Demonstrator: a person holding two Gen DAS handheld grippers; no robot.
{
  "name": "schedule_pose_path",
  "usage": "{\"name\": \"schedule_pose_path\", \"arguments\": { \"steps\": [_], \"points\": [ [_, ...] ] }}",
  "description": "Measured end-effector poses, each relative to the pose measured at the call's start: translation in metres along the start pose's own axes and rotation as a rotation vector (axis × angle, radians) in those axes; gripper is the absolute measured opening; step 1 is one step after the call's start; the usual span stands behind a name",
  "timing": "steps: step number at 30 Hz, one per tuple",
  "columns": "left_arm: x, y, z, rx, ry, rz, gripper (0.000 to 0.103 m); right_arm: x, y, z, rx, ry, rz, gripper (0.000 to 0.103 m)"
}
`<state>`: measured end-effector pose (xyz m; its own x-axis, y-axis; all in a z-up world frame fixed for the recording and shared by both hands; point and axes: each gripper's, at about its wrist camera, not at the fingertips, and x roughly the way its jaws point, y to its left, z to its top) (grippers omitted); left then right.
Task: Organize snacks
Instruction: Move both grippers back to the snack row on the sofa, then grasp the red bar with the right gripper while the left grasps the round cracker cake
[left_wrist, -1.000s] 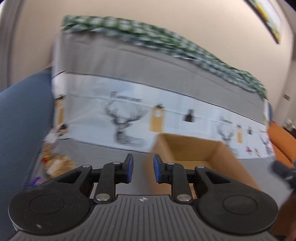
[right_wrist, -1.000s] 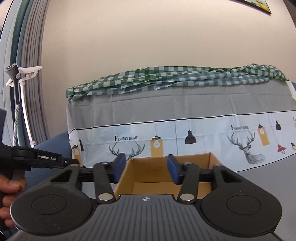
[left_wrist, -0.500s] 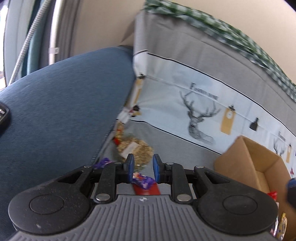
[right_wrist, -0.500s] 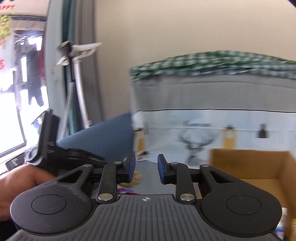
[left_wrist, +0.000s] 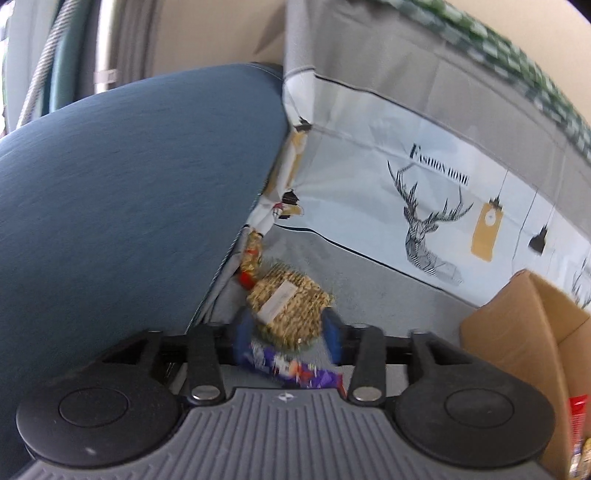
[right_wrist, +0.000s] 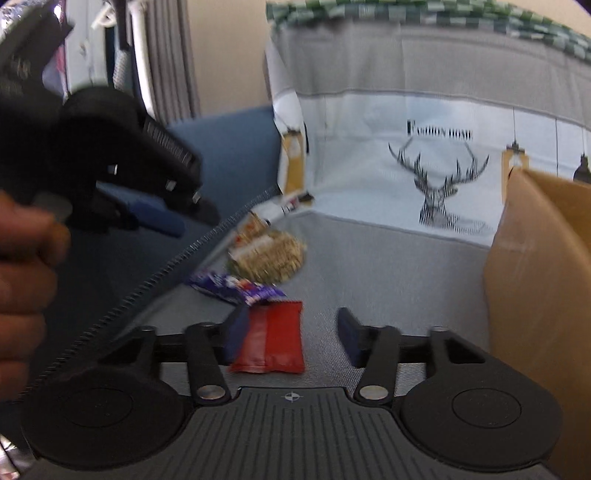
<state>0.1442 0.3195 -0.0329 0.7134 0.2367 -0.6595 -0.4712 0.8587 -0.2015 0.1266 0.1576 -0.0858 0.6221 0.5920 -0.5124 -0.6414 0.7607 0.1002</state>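
Observation:
Snacks lie on the grey sofa seat by the blue armrest. A round golden snack pack with a white label sits just beyond my open left gripper. A purple wrapper lies under that gripper. In the right wrist view, a red packet lies between the fingers of my open right gripper, nearer the left finger. The purple wrapper and golden pack lie beyond it. The left gripper hovers at upper left. A cardboard box stands at right, also in the left wrist view.
The blue armrest rises on the left. A grey and white cover with deer prints drapes the sofa back. Red and yellow packs show beside the box at the right edge. Another small golden and red pack lies in the seat's corner.
Both grippers swung left and tilted down toward the snacks and both opened wider. The left gripper now frames the golden pack and the right frames the red packet.

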Motion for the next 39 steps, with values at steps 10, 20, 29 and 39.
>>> {"name": "schedule_pose_path", "arguments": {
  "steps": [10,20,29,39],
  "points": [
    [0.072,-0.031,0.008,0.269,0.059,0.066,0.084,0.046,0.002,-0.015,-0.037,0.093,0.076,0.071],
    [0.104,-0.034,0.0,0.334,0.104,0.115,0.085,0.045,0.017,-0.019,-0.135,0.108,0.116,0.057],
    [0.085,-0.033,0.002,0.307,0.059,0.115,0.045,0.027,0.011,-0.019,-0.122,0.076,0.103,0.042],
    [0.034,-0.031,0.007,0.176,-0.001,0.061,0.0,-0.035,0.003,-0.001,-0.129,0.14,0.087,0.042]
  ]
}}
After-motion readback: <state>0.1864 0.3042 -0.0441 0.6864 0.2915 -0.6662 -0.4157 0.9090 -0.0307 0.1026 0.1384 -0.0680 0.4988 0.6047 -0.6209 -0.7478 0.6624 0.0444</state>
